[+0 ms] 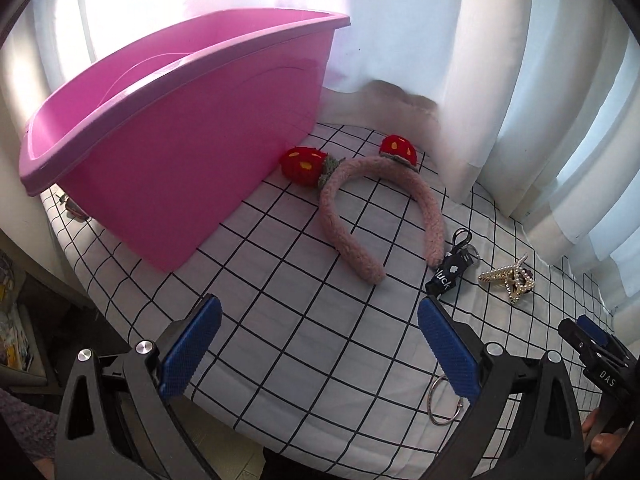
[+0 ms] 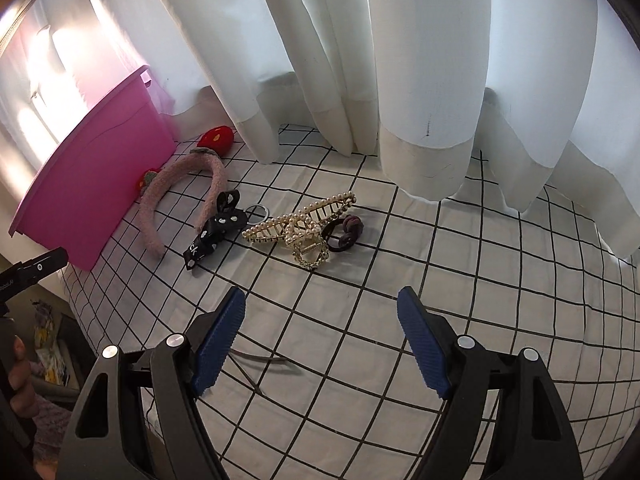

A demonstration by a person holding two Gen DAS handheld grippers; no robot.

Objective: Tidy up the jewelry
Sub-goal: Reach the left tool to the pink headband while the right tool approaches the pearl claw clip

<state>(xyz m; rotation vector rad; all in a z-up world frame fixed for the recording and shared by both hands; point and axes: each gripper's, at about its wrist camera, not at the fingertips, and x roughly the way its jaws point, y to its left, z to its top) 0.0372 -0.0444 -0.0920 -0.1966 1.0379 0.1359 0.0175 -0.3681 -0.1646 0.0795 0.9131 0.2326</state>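
Left wrist view: the left gripper (image 1: 318, 344) hangs open and empty over the checked cloth (image 1: 320, 360), a metal ring (image 1: 445, 400) by its finger at 5 o'clock. Beyond, at 12, lies the headband (image 1: 380, 208); the pink bin (image 1: 168, 128) stands at 10. Right wrist view: the right gripper (image 2: 322, 338) is open and empty; the pearl clip (image 2: 300, 228) lies at 12, a hair tie (image 2: 346, 234) touching it, the keychain (image 2: 216, 232) at 11.

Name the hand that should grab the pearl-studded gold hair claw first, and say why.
Right, probably. Its open tongs face the pearl-studded gold hair claw with bare cloth between. The left tongs face the fluffy pink headband; the claw lies off to their right.
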